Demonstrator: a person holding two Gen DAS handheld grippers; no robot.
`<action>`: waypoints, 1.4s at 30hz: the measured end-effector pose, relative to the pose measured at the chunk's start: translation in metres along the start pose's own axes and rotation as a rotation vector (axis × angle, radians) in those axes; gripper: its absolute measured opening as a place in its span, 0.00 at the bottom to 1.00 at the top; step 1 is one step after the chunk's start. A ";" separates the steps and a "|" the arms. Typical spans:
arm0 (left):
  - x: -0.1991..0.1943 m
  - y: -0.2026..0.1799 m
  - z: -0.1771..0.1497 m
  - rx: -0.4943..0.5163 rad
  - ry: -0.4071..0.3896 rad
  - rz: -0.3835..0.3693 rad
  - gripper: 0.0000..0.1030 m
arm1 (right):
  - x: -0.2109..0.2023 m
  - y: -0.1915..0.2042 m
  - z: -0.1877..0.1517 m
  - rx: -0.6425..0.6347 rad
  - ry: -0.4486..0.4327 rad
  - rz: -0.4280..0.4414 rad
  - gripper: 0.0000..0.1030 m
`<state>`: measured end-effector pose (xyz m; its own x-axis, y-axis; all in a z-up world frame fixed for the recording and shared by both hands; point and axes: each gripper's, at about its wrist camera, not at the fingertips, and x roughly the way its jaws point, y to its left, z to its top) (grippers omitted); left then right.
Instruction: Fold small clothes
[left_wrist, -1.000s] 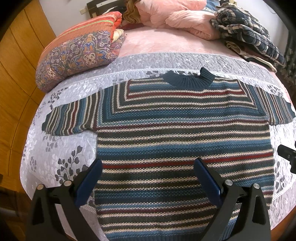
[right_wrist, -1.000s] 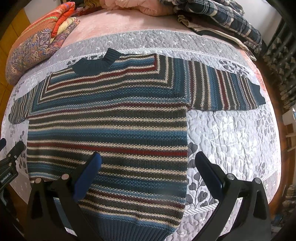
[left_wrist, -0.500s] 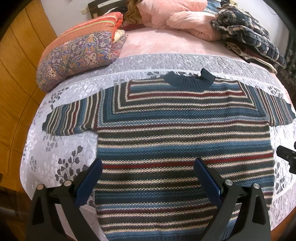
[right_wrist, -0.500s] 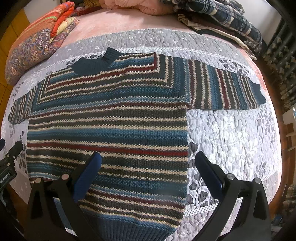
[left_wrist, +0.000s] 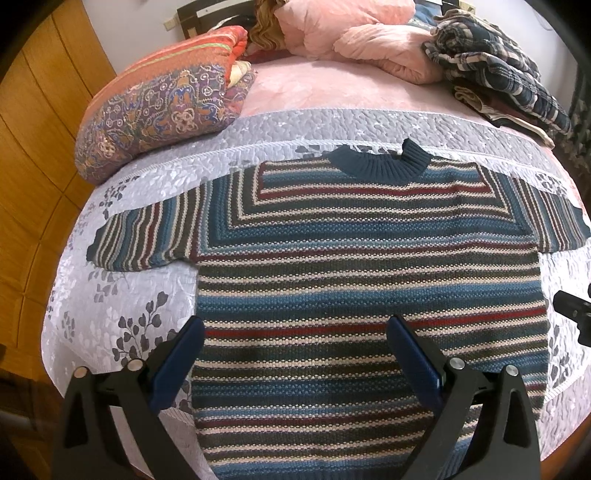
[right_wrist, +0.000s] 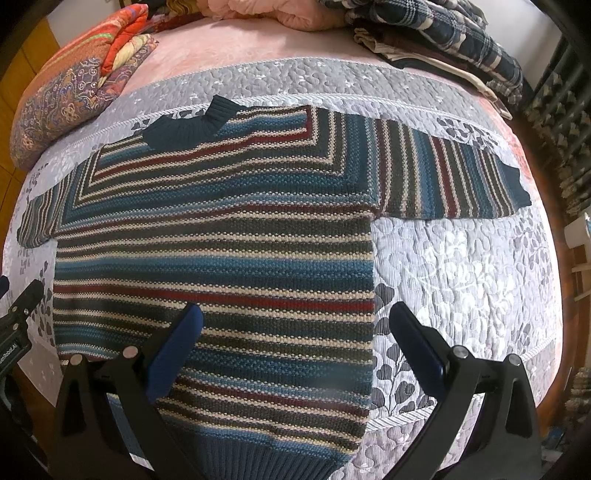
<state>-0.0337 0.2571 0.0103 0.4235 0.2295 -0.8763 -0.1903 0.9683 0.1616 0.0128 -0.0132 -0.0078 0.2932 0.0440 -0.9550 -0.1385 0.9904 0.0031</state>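
- While both grippers hang over the near edge of the bed (left_wrist: 122, 295), the striped sweater (left_wrist: 369, 280) lies flat on the grey quilt (right_wrist: 461, 280), front up, with its collar (left_wrist: 380, 164) at the far end and its hem nearest the fingers.
- Its long axis, sleeve tip to sleeve tip, runs left to right across the bed; the body runs near to far, straight ahead of both grippers.
- The left gripper (left_wrist: 295, 350) has its fingers spread wide with nothing between them, poised above the body's lower left part; the left sleeve (left_wrist: 147, 240) lies far and to its left.
- The right gripper (right_wrist: 295, 343) is likewise spread and empty, straddling the sweater's right side edge; the right sleeve (right_wrist: 454, 184) stretches off far and to its right.
- By my judgement each sleeve is the nearer reach for the gripper on its own side, and a sleeve fold inward looks the likely first move.
- Compared with a second ago almost nothing differs: the sweater lies the same and both grippers have barely drifted.
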 end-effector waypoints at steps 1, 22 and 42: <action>0.000 0.000 0.000 -0.001 0.000 0.001 0.96 | 0.000 0.000 0.000 0.000 0.001 -0.001 0.97; 0.005 -0.021 0.009 0.020 -0.007 -0.006 0.96 | 0.003 -0.022 0.004 0.016 -0.019 0.013 0.97; 0.056 -0.140 0.104 -0.010 -0.069 -0.117 0.96 | 0.112 -0.382 0.099 0.552 0.089 -0.028 0.97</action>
<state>0.1085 0.1446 -0.0142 0.5033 0.1218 -0.8555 -0.1450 0.9879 0.0553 0.1923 -0.3740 -0.0860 0.2055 0.0296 -0.9782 0.3907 0.9139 0.1097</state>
